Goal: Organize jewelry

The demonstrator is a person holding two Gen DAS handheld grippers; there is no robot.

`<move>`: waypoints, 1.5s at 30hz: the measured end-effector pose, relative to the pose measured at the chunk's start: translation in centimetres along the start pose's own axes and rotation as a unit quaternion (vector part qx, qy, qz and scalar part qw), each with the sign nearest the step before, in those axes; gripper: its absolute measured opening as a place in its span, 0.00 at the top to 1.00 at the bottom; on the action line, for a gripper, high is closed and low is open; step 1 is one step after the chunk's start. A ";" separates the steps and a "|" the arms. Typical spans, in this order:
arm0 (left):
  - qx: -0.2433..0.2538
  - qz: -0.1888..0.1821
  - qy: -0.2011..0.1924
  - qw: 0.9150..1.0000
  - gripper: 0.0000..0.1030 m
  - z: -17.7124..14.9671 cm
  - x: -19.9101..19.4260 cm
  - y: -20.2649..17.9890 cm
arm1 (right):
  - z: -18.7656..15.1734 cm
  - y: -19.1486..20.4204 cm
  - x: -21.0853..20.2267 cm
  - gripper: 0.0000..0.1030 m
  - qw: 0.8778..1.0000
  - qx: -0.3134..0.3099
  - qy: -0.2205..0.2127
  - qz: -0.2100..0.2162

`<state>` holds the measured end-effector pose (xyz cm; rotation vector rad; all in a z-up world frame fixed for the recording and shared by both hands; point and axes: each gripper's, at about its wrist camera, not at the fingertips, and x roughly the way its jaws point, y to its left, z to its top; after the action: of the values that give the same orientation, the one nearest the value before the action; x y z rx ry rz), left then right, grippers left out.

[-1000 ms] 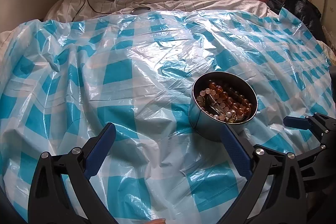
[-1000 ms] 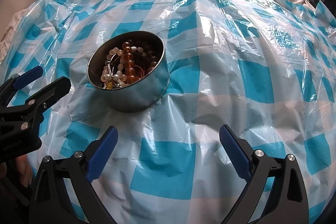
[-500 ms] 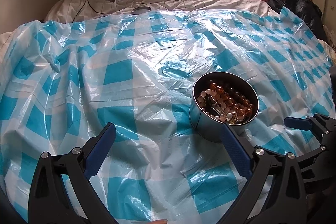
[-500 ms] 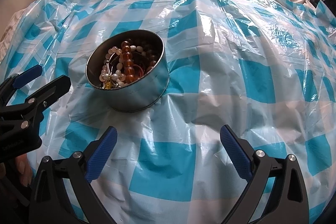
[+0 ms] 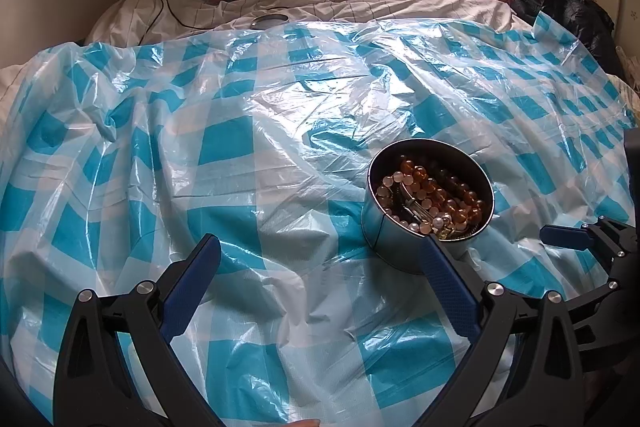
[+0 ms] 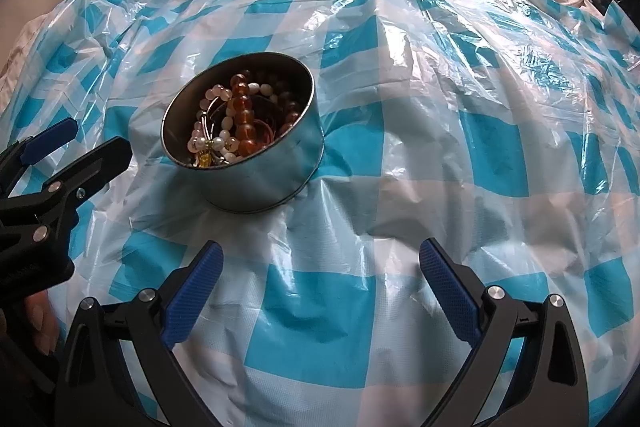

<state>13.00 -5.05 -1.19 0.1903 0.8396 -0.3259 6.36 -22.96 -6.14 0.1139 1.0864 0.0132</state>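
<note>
Round metal tin [image 6: 256,183] of beaded jewelry [image 6: 240,119] on the blue-checked plastic sheet [image 6: 440,147], flanked by left gripper [image 5: 320,267] and right gripper [image 6: 320,267], both spread wide, gripping nothing.

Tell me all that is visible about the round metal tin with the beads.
The tin is round, low and shiny metal, open with no lid on it. It stands upright on the blue-and-white checked plastic sheet, denting it a little. Inside lies a tangled heap of jewelry: amber-brown beads, pale pearl-like beads, some metal pieces. Neither claw touches it.
</note>
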 end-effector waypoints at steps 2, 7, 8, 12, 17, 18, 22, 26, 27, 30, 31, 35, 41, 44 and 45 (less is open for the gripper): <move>0.000 0.001 0.000 1.000 0.07 0.0 0.0 0.0 | 0.0 0.0 0.0 0.08 1.000 -0.001 0.000 0.000; 0.001 0.000 0.000 1.000 0.07 0.1 0.0 0.0 | 0.1 0.0 0.0 0.08 1.000 -0.001 0.001 0.000; 0.001 0.000 -0.001 1.000 0.07 0.1 0.0 0.0 | 0.0 0.0 0.0 0.08 1.000 -0.001 0.002 0.000; 0.001 0.001 0.000 1.000 0.07 0.0 -0.1 0.0 | 0.1 0.0 0.0 0.08 1.000 -0.002 0.002 0.000; 0.000 0.001 -0.001 1.000 0.07 0.1 0.0 0.0 | 0.1 0.0 0.1 0.08 1.000 -0.002 0.002 0.000; 0.000 0.000 -0.001 1.000 0.07 0.1 0.0 0.0 | 0.1 0.0 0.0 0.08 1.000 -0.002 0.002 0.000; 0.004 0.007 0.000 1.000 0.07 0.2 0.0 0.0 | 0.1 0.1 0.0 0.08 1.000 -0.002 0.002 0.000; 0.005 0.007 0.000 1.000 0.07 0.3 0.1 0.0 | 0.0 0.1 0.0 0.08 1.000 -0.002 0.002 0.000; 0.005 0.008 0.000 1.000 0.07 0.3 0.1 0.0 | 0.0 0.1 0.0 0.08 1.000 -0.002 0.002 0.000; 0.006 0.007 0.001 1.000 0.07 0.4 0.1 0.0 | 0.0 0.1 0.1 0.08 1.000 -0.004 0.003 0.000; 0.006 0.007 0.001 1.000 0.07 0.4 0.0 0.0 | 0.1 0.1 0.1 0.08 1.000 -0.004 0.003 0.000; 0.006 0.007 0.001 1.000 0.07 0.4 0.0 0.0 | 0.1 0.0 -0.2 0.08 1.000 -0.004 0.001 -0.001; 0.006 0.008 -0.001 1.000 0.07 0.4 -0.2 -0.1 | 0.0 0.0 -0.6 0.08 1.000 -0.005 -0.001 -0.001; 0.001 0.004 0.001 1.000 0.07 0.3 -0.4 0.0 | -0.1 0.0 -0.9 0.08 1.000 -0.006 -0.003 -0.002; -0.003 0.006 0.003 1.000 0.07 0.3 -0.4 0.1 | -0.1 0.0 -1.0 0.08 1.000 -0.006 -0.003 -0.003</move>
<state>12.98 -5.01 -0.66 0.1898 0.8461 -0.3119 5.77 -23.01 -5.33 0.0996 1.0800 0.0147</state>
